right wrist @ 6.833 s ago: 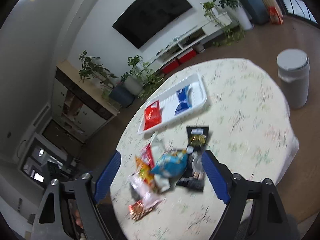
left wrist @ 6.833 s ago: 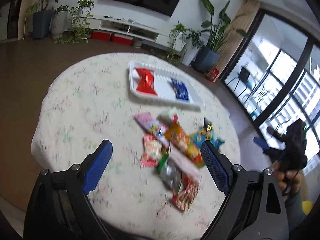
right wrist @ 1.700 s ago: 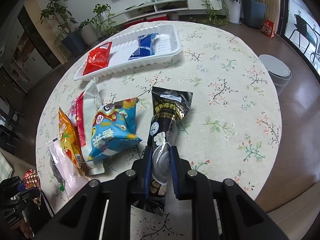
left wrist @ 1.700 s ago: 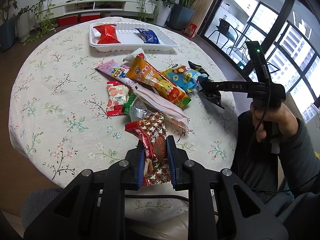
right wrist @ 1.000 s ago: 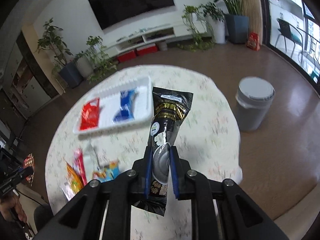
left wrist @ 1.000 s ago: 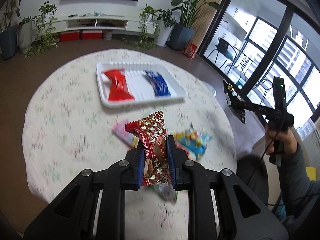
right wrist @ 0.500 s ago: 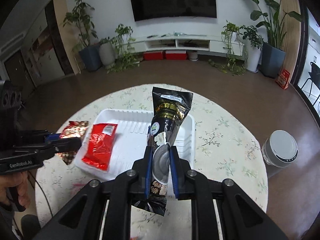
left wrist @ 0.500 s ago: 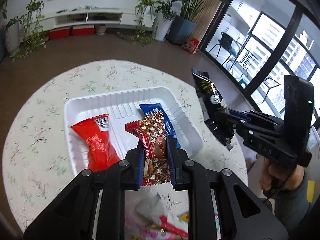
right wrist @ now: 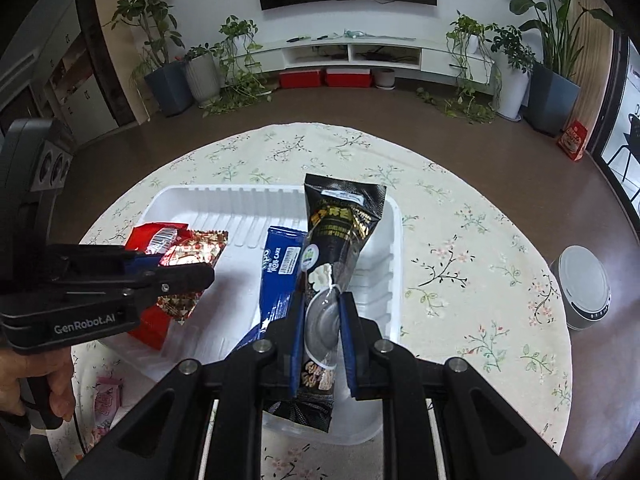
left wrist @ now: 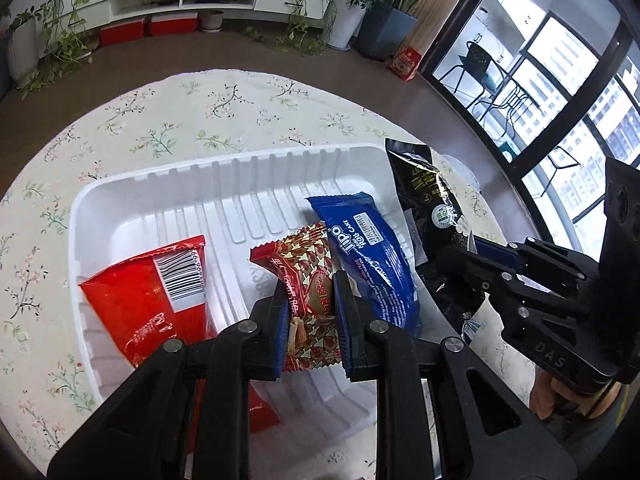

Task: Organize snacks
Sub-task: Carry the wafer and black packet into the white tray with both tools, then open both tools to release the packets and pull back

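Over the white plastic tray (left wrist: 120,200) on the round floral tablecloth (left wrist: 180,120), both hand-held grippers hold snack packets. The left gripper (left wrist: 310,292) is pinching a red-and-gold patterned snack packet (left wrist: 308,264) between its blue-padded jaws, held above the tray's ribbed floor between two packets that lie in the tray: a red packet (left wrist: 148,304) with a barcode label on the left and a blue Tipo roll cake packet (left wrist: 368,256) on the right. The right gripper (right wrist: 322,312) is clamped on a long black snack packet (right wrist: 340,224) with gold lettering and a clear window, which stands up from the jaws and reaches over the tray's right part, just beside the blue packet. In the left wrist view the black packet hangs at the tray's right rim. In the right wrist view a person's hand (right wrist: 36,376) grips the left tool's handle at the lower left, and a pink packet (right wrist: 106,400) lies on the cloth near the tray's near edge. A round white bin (right wrist: 582,284) stands on the brown floor to the table's right.
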`<state>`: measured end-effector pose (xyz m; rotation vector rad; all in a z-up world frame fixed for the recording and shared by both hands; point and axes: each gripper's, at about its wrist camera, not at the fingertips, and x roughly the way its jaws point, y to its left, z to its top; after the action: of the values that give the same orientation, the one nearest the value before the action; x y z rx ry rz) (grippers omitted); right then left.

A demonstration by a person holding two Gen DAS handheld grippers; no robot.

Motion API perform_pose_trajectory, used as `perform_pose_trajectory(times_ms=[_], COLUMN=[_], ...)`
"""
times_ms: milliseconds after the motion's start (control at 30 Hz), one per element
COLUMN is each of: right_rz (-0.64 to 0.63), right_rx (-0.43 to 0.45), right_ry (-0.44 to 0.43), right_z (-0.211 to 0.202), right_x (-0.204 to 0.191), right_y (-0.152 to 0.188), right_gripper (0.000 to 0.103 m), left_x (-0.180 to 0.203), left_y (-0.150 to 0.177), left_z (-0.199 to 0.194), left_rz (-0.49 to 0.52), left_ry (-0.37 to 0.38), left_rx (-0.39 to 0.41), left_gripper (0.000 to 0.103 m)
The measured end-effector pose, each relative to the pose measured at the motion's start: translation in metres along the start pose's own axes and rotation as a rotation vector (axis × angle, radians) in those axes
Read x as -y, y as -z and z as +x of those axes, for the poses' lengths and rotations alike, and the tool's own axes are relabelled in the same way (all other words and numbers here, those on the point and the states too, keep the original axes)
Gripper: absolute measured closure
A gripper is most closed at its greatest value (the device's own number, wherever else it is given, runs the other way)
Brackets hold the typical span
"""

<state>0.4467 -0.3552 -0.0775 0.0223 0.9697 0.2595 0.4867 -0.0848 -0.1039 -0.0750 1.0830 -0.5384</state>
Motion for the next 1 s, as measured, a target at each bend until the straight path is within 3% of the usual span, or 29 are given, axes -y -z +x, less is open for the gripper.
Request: perform_pose_trajectory(times_ms=[567,667,700,733,1000], right_rz=[0.006,0.01,0.007,0.005,-0.022], right_rx=[-0.042,-0.039,-0.036,-0.032,-0.002], right_ry=[0.033,0.028,0.027,0.027,0.031], right_z=[0.027,0.028,0.027,0.026,0.018], right_x=[0.008,0.009,0.009,0.009,0.006], right_y=[0.007,0.007,0.007,0.007,0.01], right_gripper=[0.08,0.079,0.079,0.077,0.054], left_x=[-0.002,-0.002,-0.002,-0.001,-0.002], left_y=[0.004,0.005,0.005,0.006,0.008], left_z=[0.028,0.023,0.021,0.018,0.003], left_rz=[0.038,0.03,0.028,0.027,0.018], left_ry=[-0.088,-0.092,-0.092,-0.09,-0.093], left_rx=[-0.03,-0.016,-0.009,-0.003,0.021], left_gripper=[0.082,0.068,0.057,0.053,0.045])
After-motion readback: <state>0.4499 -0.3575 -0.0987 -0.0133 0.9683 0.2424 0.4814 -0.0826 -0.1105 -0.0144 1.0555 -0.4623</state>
